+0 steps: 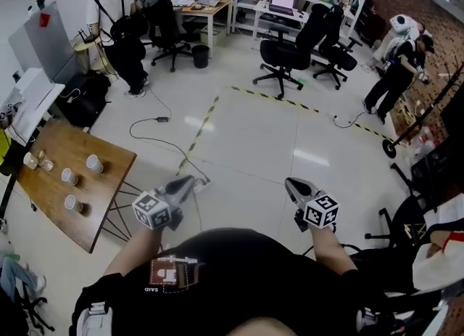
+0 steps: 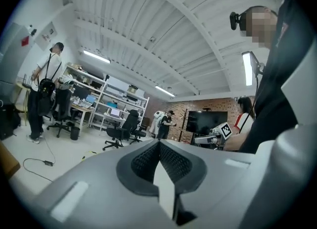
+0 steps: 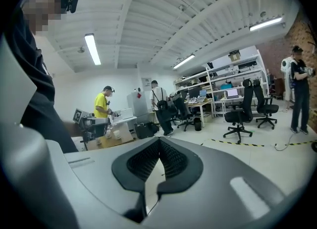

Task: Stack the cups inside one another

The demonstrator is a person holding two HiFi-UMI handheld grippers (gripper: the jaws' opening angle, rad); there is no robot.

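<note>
Several small white cups, among them one [image 1: 94, 162], another [image 1: 69, 176] and a third [image 1: 72, 203], stand apart on a wooden table [image 1: 87, 218] at the left of the head view. Both grippers hover over the floor in front of the person, well to the right of the table. My left gripper [image 1: 190, 181] [image 2: 159, 143] is shut with nothing between its jaws. My right gripper [image 1: 291, 183] [image 3: 159, 139] is shut and empty too. In the right gripper view the table [image 3: 101, 143] and a cup [image 3: 115, 134] show far off at the left.
A cable [image 1: 163, 120] lies on the floor beyond the table, and striped tape [image 1: 275, 99] marks the floor. Black office chairs [image 1: 286, 55] stand further back. People stand at the far left [image 1: 116, 15] and the right [image 1: 395, 70]. A black chair [image 1: 409, 229] is near my right.
</note>
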